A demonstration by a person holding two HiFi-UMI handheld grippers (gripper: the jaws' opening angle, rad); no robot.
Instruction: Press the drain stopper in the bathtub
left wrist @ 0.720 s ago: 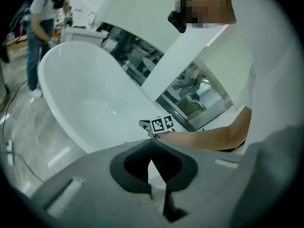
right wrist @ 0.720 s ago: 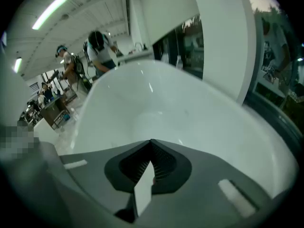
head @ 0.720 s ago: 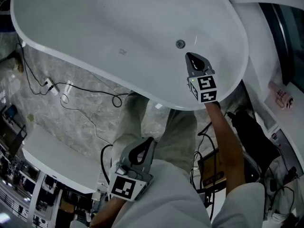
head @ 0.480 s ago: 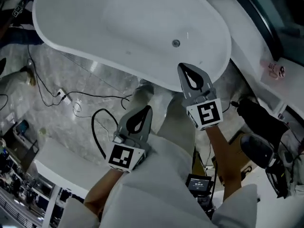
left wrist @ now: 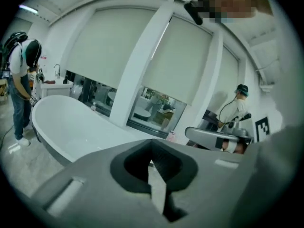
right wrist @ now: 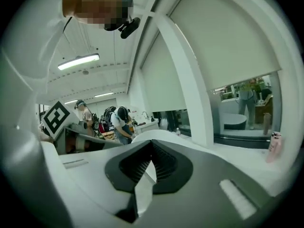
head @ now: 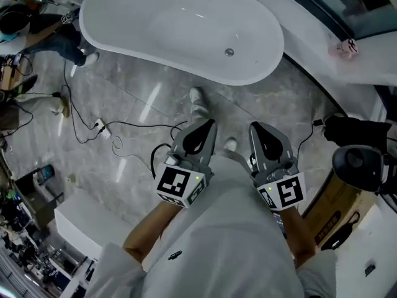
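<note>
Left hand-held gripper (head: 203, 129) and right hand-held gripper (head: 259, 130) both closed and empty.
A long reach may miss the small drain stopper (head: 229, 52) in the far bathtub (head: 124, 8).

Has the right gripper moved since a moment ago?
Yes. The right gripper has drawn back from the drain stopper, clear of the bathtub, toward the person's body.

Toward one o'clock in the head view, the drain stopper (head: 229, 52) is too small to tell whether pressed, and the bathtub's (head: 155, 17) far rim runs off the top edge.
</note>
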